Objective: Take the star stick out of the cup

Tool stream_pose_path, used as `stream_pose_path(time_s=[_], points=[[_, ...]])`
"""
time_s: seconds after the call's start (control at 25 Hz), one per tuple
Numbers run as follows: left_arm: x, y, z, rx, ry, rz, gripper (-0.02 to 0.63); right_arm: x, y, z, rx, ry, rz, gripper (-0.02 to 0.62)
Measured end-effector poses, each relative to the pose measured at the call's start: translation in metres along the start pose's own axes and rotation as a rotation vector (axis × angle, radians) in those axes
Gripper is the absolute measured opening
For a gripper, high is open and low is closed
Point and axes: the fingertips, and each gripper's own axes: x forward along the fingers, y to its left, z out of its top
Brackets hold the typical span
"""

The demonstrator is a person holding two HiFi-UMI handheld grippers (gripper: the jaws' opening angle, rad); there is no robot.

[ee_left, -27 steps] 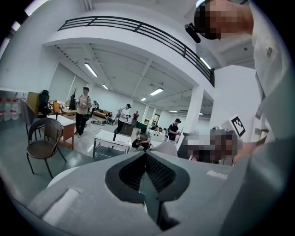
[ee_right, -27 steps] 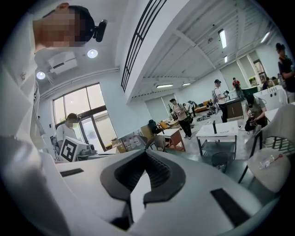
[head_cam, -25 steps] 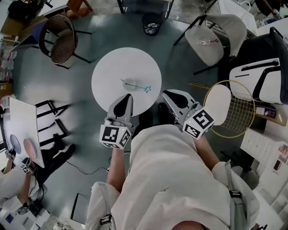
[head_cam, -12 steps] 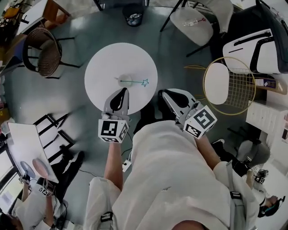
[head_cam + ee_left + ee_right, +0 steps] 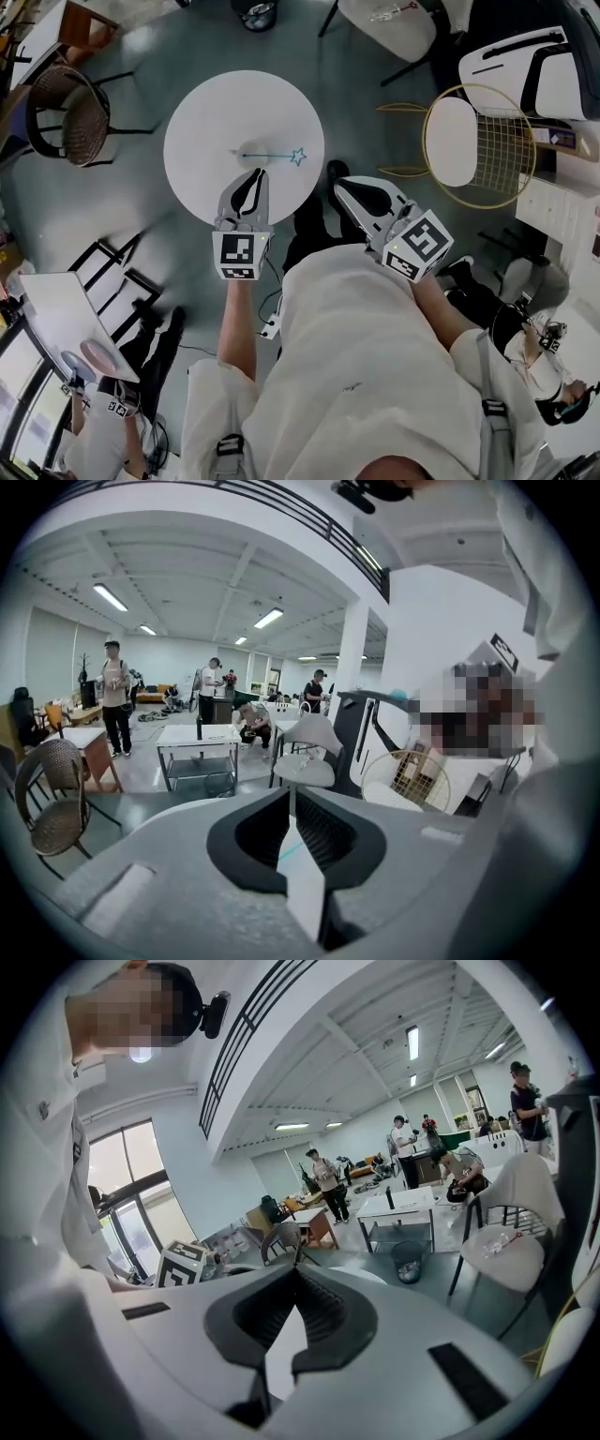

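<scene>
The star stick (image 5: 272, 155) is on the round white table (image 5: 202, 112), near the edge closest to the person. Seen from the head view it is a thin teal line with its star pointing right. Its left end meets a small pale shape that I take to be the cup (image 5: 242, 152). That shape hardly stands out from the white top, so I cannot tell from above whether the stick stands in it or only leans there.

The left gripper (image 5: 255, 176) is closest to them. It hangs over the near rim of the table with its tip just short of the cup and stick and touching neither. In the left gripper view its jaws are pressed together with nothing between them, and a sliver of the tabletop shows through the hollow behind them. The right gripper (image 5: 343, 187) is off the table's right edge, over the floor and well apart from the stick. Its jaws are likewise closed and empty.

Further out, a gold wire chair (image 5: 478, 145) stands to the right and a wicker chair (image 5: 66, 111) to the left.

By my judgement the task has barely begun: nothing is gripped and the stick has not left the cup. One pair of jaws has yet to open, close on the shaft and draw it clear, probably with the other steadying the cup.
</scene>
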Motion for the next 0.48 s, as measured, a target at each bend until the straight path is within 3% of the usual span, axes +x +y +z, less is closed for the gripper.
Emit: stream_pose_path(time_s=[0.16,0.28,0.48], points=[[0.014,0.003,-0.014,0.018,0.034,-0.019,0.009,0.002,-0.008,-0.008,0.016,0.028,-0.018,0.008],[0.023,0.002,-0.024,0.022,0.062,-0.06,0.09,0.001,-0.014,-0.013,0.029,0.045,-0.038,0.009],[0.037,0.001,-0.04,0.072,0.101,-0.085,0.104,-0.003,-0.02,-0.02,0.045,0.071,-0.067,0.008]])
